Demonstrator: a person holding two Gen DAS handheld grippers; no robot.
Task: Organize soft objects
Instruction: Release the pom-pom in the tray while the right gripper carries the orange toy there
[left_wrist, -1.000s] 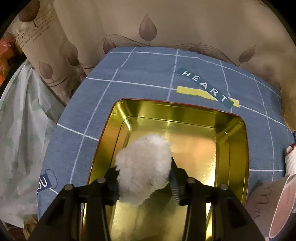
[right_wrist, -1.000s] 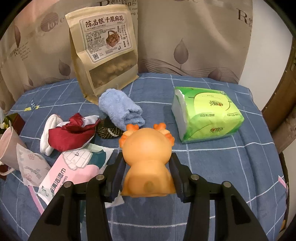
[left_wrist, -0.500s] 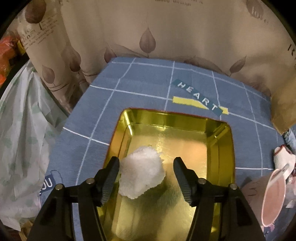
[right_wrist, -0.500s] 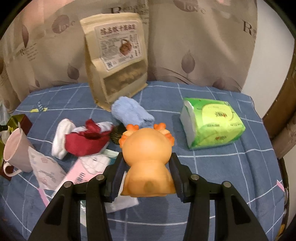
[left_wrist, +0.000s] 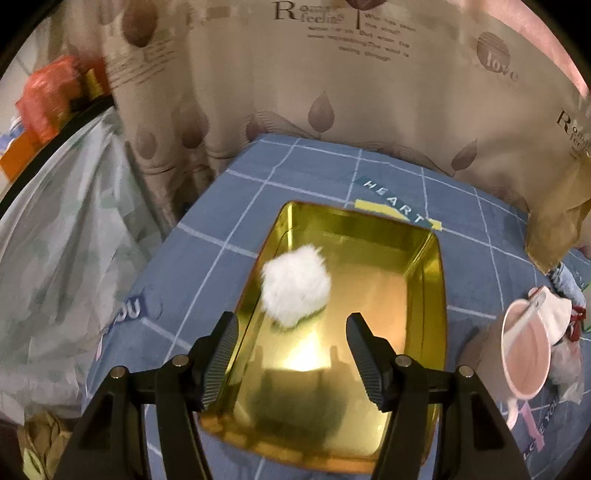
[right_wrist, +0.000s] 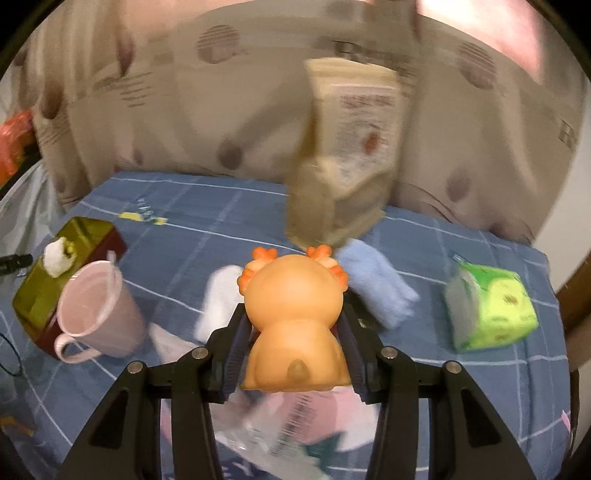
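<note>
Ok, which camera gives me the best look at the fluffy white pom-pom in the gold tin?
The left wrist view: the fluffy white pom-pom lies near the middle of the picture inside the gold metal tin, beyond the open fingers. The right wrist view shows it only small and blurred at the far left.

Left claw (left_wrist: 290, 356): a second ago its pads pressed the white pompom (left_wrist: 295, 286); now the jaws stand wide and drawn back, and the pompom lies free in the gold tin (left_wrist: 424, 295), beyond the fingertips. Right claw (right_wrist: 291, 341): the view has swung left, so that the tin (right_wrist: 44, 273) and the pink mug (right_wrist: 99, 306) now show fully, and the green tissue pack (right_wrist: 491, 306) has shifted to the right edge.
</note>
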